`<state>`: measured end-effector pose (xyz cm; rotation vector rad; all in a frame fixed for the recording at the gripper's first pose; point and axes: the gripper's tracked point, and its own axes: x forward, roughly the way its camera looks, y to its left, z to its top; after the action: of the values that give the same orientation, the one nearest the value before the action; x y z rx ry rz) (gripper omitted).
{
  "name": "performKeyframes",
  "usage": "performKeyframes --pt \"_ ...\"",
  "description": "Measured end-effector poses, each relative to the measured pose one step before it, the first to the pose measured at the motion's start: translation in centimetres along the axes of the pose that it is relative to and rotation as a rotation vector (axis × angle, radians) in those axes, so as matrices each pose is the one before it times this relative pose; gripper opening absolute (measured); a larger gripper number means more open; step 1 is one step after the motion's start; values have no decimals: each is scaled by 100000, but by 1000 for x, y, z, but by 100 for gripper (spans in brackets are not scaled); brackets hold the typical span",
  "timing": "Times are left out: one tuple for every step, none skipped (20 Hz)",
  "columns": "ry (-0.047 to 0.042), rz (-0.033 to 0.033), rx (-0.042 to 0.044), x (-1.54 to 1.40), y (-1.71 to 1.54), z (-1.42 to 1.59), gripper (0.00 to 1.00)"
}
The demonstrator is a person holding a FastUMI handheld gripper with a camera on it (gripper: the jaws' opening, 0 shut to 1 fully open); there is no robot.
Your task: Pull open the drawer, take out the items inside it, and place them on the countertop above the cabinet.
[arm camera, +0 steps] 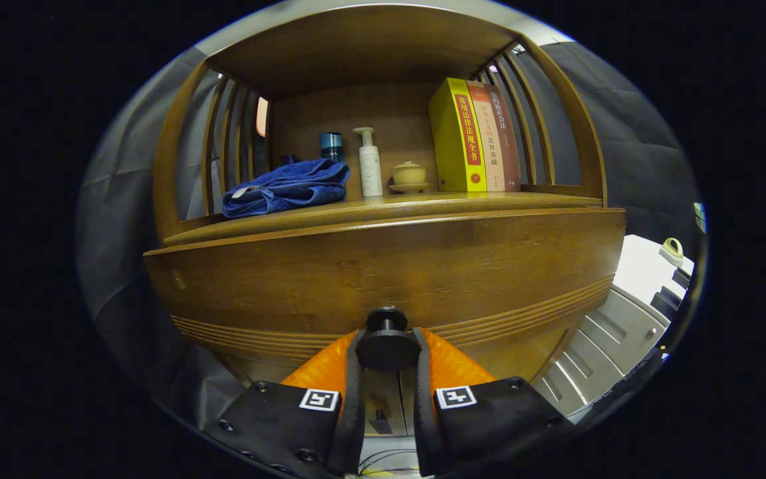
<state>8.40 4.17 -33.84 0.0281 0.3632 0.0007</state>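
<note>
Drawer (389, 266) front stands right ahead of the hand-held gripper (387, 349), whose fingers are clamped on its round knob (387, 342). Solid wood, likely stiff and weighty; the knob is the sole hold, so pull straight back, beneath the tabletop (383, 209).

The claw (386, 349) grips the drawer (383, 273) by its dark knob (386, 346), both fingers pressing it, below a shelf holding a blue towel (286, 187).
</note>
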Motion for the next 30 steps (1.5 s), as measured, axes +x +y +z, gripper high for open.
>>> performKeyframes --pt "-232 51 -419 -738 28 -121 40" --pt "405 17 -370 -533 -40 -223 40" --pt "-157 -97 -319 -756 -88 -216 40" --pt "153 -161 -168 -669 47 -180 40" --pt "64 -194 -152 -610 -11 -140 40" --pt "9 -273 62 -477 -82 -148 40" --pt "137 -293 -136 -577 -52 -225 40" --pt "295 -519 1 -761 -105 -107 40" --pt "-209 -239 -48 37 -9 -101 37" --pt "210 -49 -271 -1051 -6 -270 34" --pt "44 29 -126 -422 42 -155 34" --pt "216 67 64 -507 -46 -140 35" --pt "480 9 150 -490 -17 -280 35" --pt "437 -130 63 -585 11 -308 34" --pt "857 -197 -49 -505 4 -483 34" --pt "1364 -321 -430 -554 79 -696 34" --pt "-1934 -504 -1076 -446 -38 230 34" --pt "1378 -462 -1035 -540 -21 -675 34" --pt "-111 -99 573 -617 -123 93 34" --pt "742 301 980 -483 -38 -331 34" --pt "191 -108 575 -566 -71 -248 34" --pt "188 -500 314 -469 -119 -215 34" --pt "228 -101 -44 -557 -221 -180 34" --pt "-79 173 -498 -398 19 -132 34" --pt "284 -249 -708 -157 -35 -171 34" --pt "-129 -214 -308 -400 -85 -181 34" --pt "315 -227 492 -172 32 -114 34" --pt "123 -28 500 -178 -24 -93 34" --pt "101 -145 166 -194 23 -134 34" --pt "-107 -204 -132 -246 -92 -125 34"
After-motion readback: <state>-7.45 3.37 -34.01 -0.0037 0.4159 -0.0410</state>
